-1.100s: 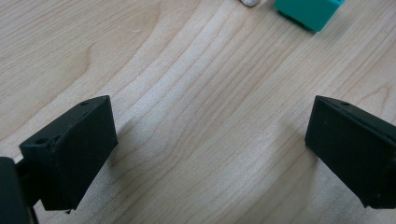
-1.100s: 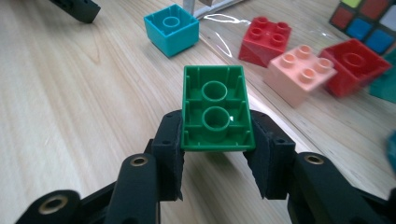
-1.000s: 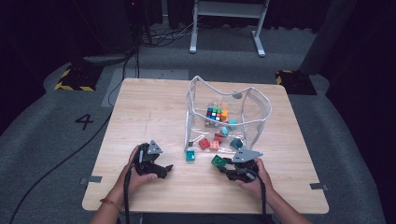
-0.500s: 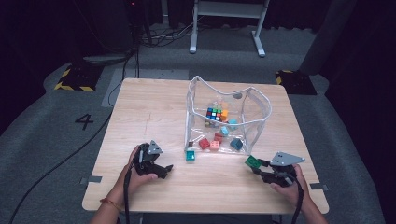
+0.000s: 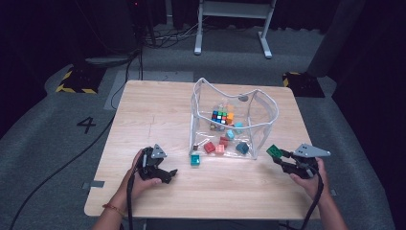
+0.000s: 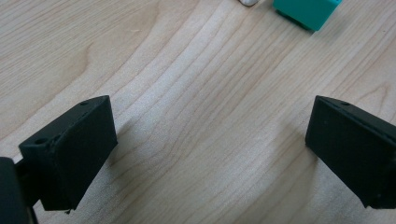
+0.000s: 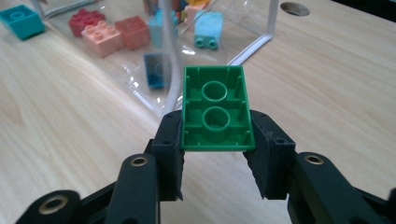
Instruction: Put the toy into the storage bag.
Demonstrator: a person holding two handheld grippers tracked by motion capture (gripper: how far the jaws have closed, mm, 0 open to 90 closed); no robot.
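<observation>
My right gripper (image 5: pixel 281 156) (image 7: pixel 215 140) is shut on a green brick (image 5: pixel 274 151) (image 7: pixel 215 109), underside up, held a little above the table just right of the clear bag's (image 5: pixel 266 125) front corner. My left gripper (image 5: pixel 168 173) (image 6: pixel 210 140) rests low over bare wood at the front left, jaws wide open with nothing between them. A teal brick (image 5: pixel 195 159) (image 6: pixel 306 11) lies on the table between it and the bag.
Inside the bag (image 7: pixel 170 60) lie a colour-puzzle cube (image 5: pixel 220 116), red (image 5: pixel 209 147) and pink (image 5: pixel 220 148) bricks, a dark teal block (image 5: pixel 242 147) and several other small bricks. The table's right edge (image 5: pixel 313 158) runs close to my right hand.
My right gripper has carried the green brick rightwards from in front of the bag to beside its right corner, rising slightly. The left gripper has stayed put.
</observation>
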